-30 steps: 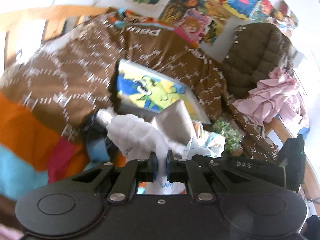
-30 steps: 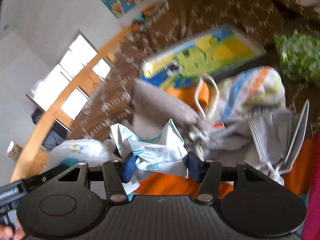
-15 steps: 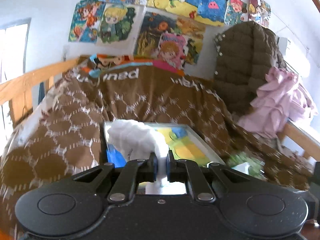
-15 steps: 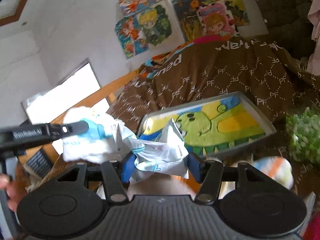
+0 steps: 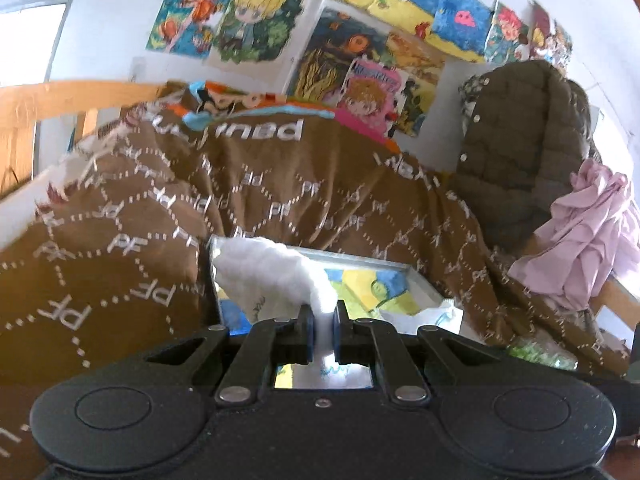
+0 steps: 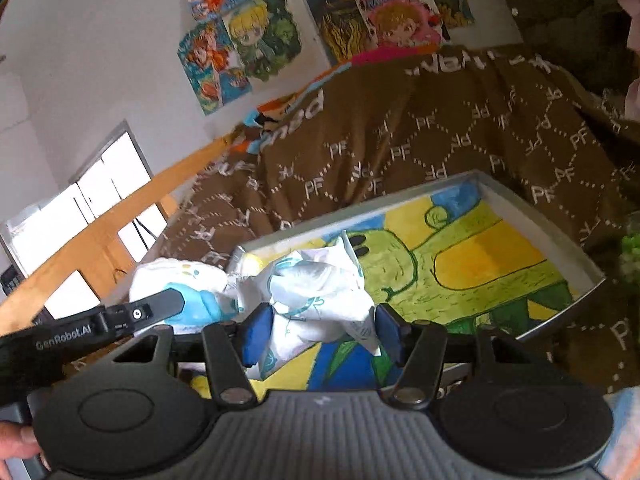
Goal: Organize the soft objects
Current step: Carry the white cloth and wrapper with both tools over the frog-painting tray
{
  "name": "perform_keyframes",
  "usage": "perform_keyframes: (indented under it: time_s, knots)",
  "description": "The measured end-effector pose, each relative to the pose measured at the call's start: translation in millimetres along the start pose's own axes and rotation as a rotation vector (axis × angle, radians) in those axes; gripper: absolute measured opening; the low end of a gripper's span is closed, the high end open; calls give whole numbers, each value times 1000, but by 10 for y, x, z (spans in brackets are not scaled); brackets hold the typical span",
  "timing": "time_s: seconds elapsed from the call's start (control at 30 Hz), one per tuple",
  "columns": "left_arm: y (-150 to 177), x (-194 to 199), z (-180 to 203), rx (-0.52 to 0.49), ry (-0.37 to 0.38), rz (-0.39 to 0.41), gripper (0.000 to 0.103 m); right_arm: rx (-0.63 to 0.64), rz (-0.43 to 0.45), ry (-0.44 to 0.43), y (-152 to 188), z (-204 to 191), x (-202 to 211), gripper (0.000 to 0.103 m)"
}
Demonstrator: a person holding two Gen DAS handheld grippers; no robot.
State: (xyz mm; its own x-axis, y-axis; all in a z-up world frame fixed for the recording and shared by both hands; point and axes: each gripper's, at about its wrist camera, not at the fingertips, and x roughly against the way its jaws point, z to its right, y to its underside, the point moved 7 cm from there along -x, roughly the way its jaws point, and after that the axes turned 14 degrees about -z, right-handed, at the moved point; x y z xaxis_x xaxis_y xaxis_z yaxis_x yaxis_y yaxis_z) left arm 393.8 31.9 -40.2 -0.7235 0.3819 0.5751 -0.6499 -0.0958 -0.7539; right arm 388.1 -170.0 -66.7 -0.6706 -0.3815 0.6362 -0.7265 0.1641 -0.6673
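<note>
Down at the bottom of the left wrist view the left gripper (image 5: 323,330) is clenching hard on a thin neck of a fluffy white cloth (image 5: 276,272), whose bulk is bulging up and to the left just past the blue pads. In the right wrist view the right gripper (image 6: 318,332) is grasping a crumpled white wrapper with teal print (image 6: 320,292), both blue pads pressing on its sides, jaws standing about half spread around it. To the lower left of that frame the left gripper's black finger is crossing in front of the white cloth, which is showing a light blue patch here and sitting just beside the wrapper. Both bundles are hanging over the near left corner of a shallow grey tray (image 6: 588,280) lined with a green, yellow and blue cartoon drawing, which is filling the centre and right of the frame. The tray is lying on a brown blanket patterned with white letters (image 5: 120,240), spreading across the middle of both views. Further back a wooden rail (image 5: 60,100) is running at the left, a dark quilted jacket (image 5: 520,152) and a pink garment (image 5: 588,232) are hanging at the right, and colourful cartoon posters (image 5: 320,28) are covering the white wall along the top.
</note>
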Motion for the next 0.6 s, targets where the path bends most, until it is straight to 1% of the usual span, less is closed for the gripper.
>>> perform_keyframes:
  time_s: [0.13, 0.3, 0.43, 0.6]
  knots:
    - [93, -182, -123, 13, 9, -52, 9, 0, -23, 36, -23, 33, -141, 61]
    - [212, -321, -176, -3, -9, -116, 9, 4, -67, 85, -23, 59, -274, 61]
    - [264, -384, -213, -13, -36, -156, 10, 17, -108, 106, -5, 55, -355, 63]
    - [285, -400, -208, -20, -59, -187, 12, 26, -127, 105, 18, 41, -378, 66]
